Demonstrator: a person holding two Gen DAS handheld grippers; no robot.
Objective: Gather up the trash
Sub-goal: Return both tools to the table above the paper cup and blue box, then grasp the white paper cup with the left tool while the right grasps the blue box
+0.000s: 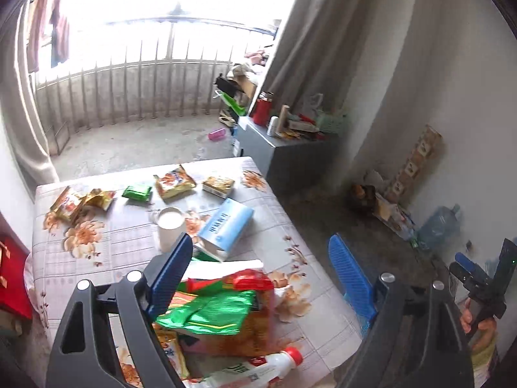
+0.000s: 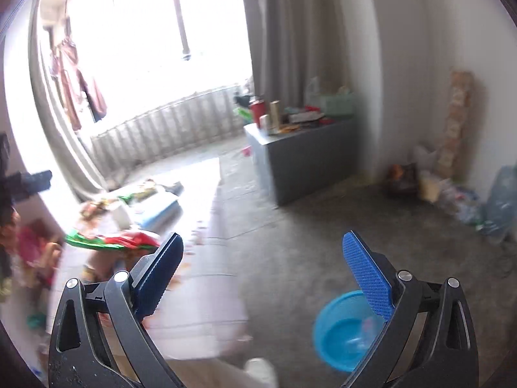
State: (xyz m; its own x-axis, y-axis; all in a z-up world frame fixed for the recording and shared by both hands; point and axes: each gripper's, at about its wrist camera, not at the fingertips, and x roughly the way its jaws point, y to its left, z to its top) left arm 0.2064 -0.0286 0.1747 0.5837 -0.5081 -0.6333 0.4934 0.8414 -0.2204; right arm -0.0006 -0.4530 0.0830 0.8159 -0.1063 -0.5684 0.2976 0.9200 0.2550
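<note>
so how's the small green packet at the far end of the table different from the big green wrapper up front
The small green packet lies flat and sealed-looking, alone on the tablecloth; the big green wrapper is crumpled and rests on a heap of other wrappers. The packet is far from the left gripper; the wrapper sits just below its open jaws. Both are shiny green and on the table.

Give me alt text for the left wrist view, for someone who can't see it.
The open left gripper hovers over a floral-clothed table littered with snack wrappers, holding nothing. Beyond them stand a white cup and a pale blue carton on its side; a white bottle lies at the near edge.
</note>
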